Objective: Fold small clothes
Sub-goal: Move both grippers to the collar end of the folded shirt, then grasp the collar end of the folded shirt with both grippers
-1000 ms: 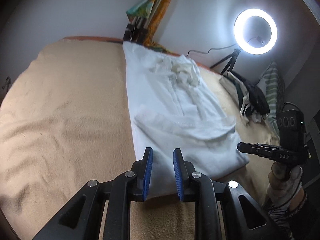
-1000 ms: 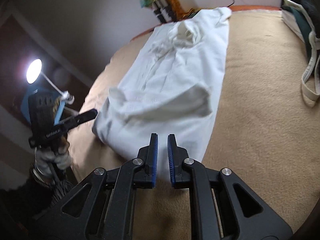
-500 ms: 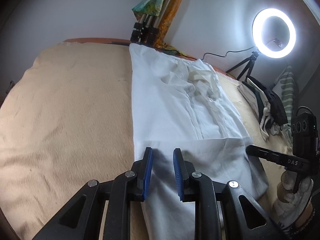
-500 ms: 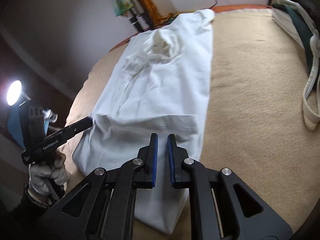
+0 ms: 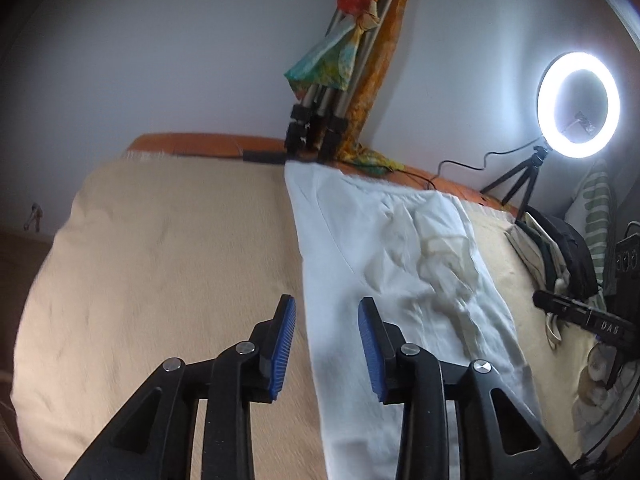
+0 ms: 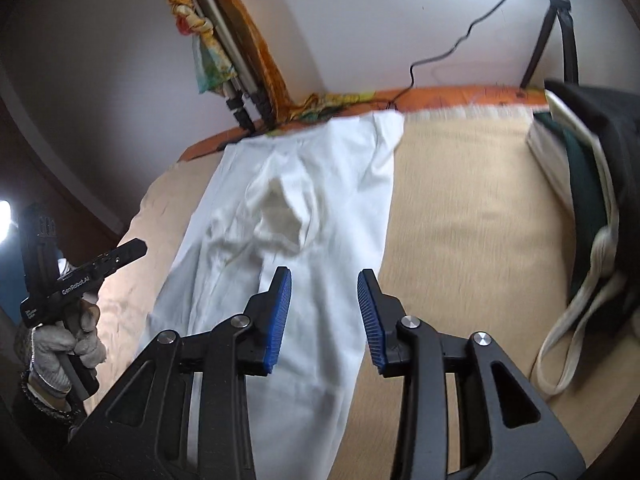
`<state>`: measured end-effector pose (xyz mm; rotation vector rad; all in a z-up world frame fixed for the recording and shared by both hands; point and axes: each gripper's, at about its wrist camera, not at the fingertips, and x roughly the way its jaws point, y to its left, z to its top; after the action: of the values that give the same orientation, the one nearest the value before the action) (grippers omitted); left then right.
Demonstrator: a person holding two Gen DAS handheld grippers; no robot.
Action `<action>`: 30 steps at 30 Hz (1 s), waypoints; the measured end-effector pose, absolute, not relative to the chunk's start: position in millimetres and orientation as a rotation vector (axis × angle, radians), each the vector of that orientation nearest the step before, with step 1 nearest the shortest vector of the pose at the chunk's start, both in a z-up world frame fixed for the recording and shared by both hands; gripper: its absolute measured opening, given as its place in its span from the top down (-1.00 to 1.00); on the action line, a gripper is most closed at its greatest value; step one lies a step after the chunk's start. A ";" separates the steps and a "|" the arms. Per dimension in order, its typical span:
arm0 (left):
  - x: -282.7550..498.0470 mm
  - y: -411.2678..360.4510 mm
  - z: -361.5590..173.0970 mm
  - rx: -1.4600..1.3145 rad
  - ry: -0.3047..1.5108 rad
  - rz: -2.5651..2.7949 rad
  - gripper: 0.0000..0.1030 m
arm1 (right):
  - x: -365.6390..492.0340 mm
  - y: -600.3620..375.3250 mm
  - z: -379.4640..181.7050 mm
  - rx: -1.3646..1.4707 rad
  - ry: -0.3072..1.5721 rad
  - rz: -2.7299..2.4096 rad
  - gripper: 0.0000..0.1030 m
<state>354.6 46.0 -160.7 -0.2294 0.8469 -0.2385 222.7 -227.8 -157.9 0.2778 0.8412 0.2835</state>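
Now – tan blanket (image 5: 160, 264) under white garment (image 5: 372, 264) | ring light (image 5: 578, 104) lit | both tongs – left (image 5: 326, 346), right (image 6: 324, 316) – apart

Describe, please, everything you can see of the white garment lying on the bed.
The white garment is a long strip of thin, soft-looking white fabric, lying flat lengthwise on the tan blanket. Its far end reaches the orange edge near the folded tripod. The middle is rumpled, with a bunched, creamy, shadowed patch; the near part looks smoother. Its long edges run fairly straight. Both the left hand-held gripper and the right hand-held gripper are open above its near end, gripping nothing.
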 end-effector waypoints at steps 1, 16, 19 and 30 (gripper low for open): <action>361.8 48.0 -161.1 -0.233 0.845 -0.233 0.34 | 232.2 -229.5 -155.5 0.275 0.840 0.276 0.29; 466.9 47.5 -202.2 -0.188 0.887 -0.168 0.34 | 354.5 -251.1 -185.5 0.206 0.872 0.220 0.59; 483.0 42.7 -210.2 -0.170 0.903 -0.161 0.32 | 378.2 -235.4 -196.0 0.121 0.899 0.212 0.61; 527.1 31.3 -210.7 -0.130 0.909 -0.127 0.04 | 401.4 -249.6 -194.2 0.114 0.853 0.186 0.44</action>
<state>527.1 31.3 -210.7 -0.1300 0.9093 -0.1268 401.4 -249.6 -194.2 0.1142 0.8530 0.1857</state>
